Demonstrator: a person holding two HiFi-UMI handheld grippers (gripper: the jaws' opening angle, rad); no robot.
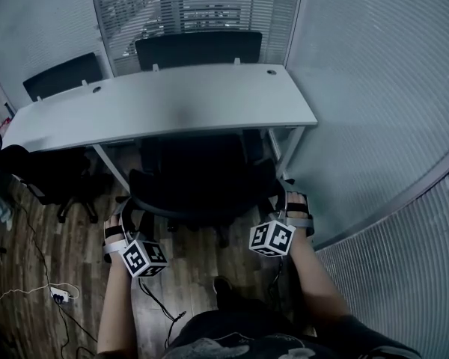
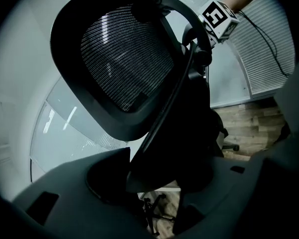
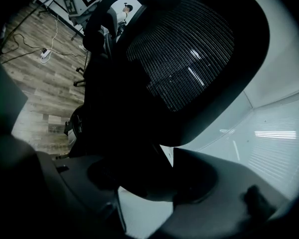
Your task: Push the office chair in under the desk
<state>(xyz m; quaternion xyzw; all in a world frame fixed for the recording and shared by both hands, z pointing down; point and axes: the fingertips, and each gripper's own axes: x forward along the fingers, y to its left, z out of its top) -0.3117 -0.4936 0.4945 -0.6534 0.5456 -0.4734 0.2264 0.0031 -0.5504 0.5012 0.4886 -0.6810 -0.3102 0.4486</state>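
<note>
Closest in are the two claws. The left claw and the right claw sit at either side of the office chair, each clamped on the dark rim of its mesh back. From each claw's own camera the frame runs straight between the jaws and fills the gap, so both are holding the chair rather than standing wide (a grip on both edges should keep the wheels from swinging it off line). Holding at back height suits a level shove.

The chair faces the bench. Its seat seems already in the shadow beneath the near edge, and its back is just short of that edge. By my reading the push is well along, with only the last stretch left. A second chair stands near on the left, seemingly clear of the path.
</note>
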